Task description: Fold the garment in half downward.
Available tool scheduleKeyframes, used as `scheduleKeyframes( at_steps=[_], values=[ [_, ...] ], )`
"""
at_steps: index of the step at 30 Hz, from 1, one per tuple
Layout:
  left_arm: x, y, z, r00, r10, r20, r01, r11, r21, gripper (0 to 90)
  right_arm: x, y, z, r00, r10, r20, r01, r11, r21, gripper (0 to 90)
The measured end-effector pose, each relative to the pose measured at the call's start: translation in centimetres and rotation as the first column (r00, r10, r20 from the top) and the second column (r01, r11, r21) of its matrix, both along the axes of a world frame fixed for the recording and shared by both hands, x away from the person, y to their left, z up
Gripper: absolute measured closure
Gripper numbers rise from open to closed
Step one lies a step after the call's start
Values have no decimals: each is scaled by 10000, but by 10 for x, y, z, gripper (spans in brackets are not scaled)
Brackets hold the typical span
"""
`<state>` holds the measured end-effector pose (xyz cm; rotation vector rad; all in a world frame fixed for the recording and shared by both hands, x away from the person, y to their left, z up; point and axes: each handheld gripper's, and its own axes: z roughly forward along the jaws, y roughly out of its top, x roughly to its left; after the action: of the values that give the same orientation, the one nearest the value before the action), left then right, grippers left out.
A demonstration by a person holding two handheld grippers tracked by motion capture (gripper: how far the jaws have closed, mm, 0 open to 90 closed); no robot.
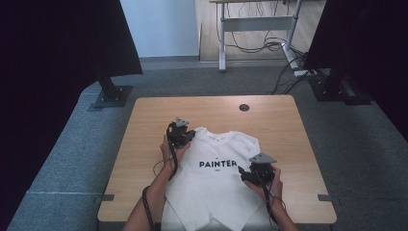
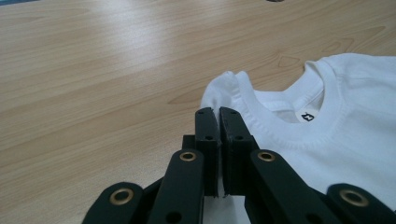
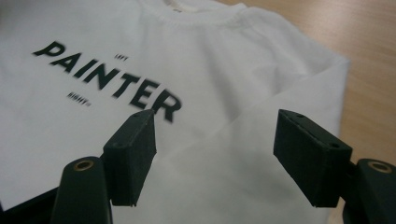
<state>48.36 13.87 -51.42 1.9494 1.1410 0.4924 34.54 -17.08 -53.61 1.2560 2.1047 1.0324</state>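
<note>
At shirt [image 1: 211, 178] shoulder, left tool [image 2: 218, 116] clamped together; right tool [image 3: 215, 154] gaping over folded sleeve.

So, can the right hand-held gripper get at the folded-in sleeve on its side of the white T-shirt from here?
Probably yes. The right hand-held gripper is open, its jaws standing either side of the folded sleeve of the white T-shirt, with nothing between. The left hand-held gripper is off at the far shoulder.

A wooden table [image 1: 288, 144] with a round cable hole [image 1: 244, 107] stands on grey carpet [image 1: 62, 159]; a desk frame [image 1: 255, 24] trails cables [image 1: 260, 45] behind.
</note>
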Motion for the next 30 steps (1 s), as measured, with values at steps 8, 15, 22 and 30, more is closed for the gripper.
scheduleKeyframes(
  at_steps=[8, 15, 22, 30],
  values=[
    [-2, 0, 1, 9999, -18, 127, 18, 10000, -27, 863, 52, -13, 4, 9976, -347, -592, 345, 9994, -46, 296],
    [-1, -1, 0, 9999, -63, 124, 62, 10000, 78, 863, 88, -13, 4, 9939, -562, -948, 542, 9983, -234, 298],
    [-2, -3, 1, 9999, -34, 138, 32, 9999, 108, 863, 117, -5, 7, 9926, -425, -1138, 352, 9972, -654, 294],
    [-3, -5, 4, 9999, 71, 79, -71, 9999, 107, 863, 140, 3, 10, 9888, -216, -1477, 119, 9978, -658, 298]
  ],
)
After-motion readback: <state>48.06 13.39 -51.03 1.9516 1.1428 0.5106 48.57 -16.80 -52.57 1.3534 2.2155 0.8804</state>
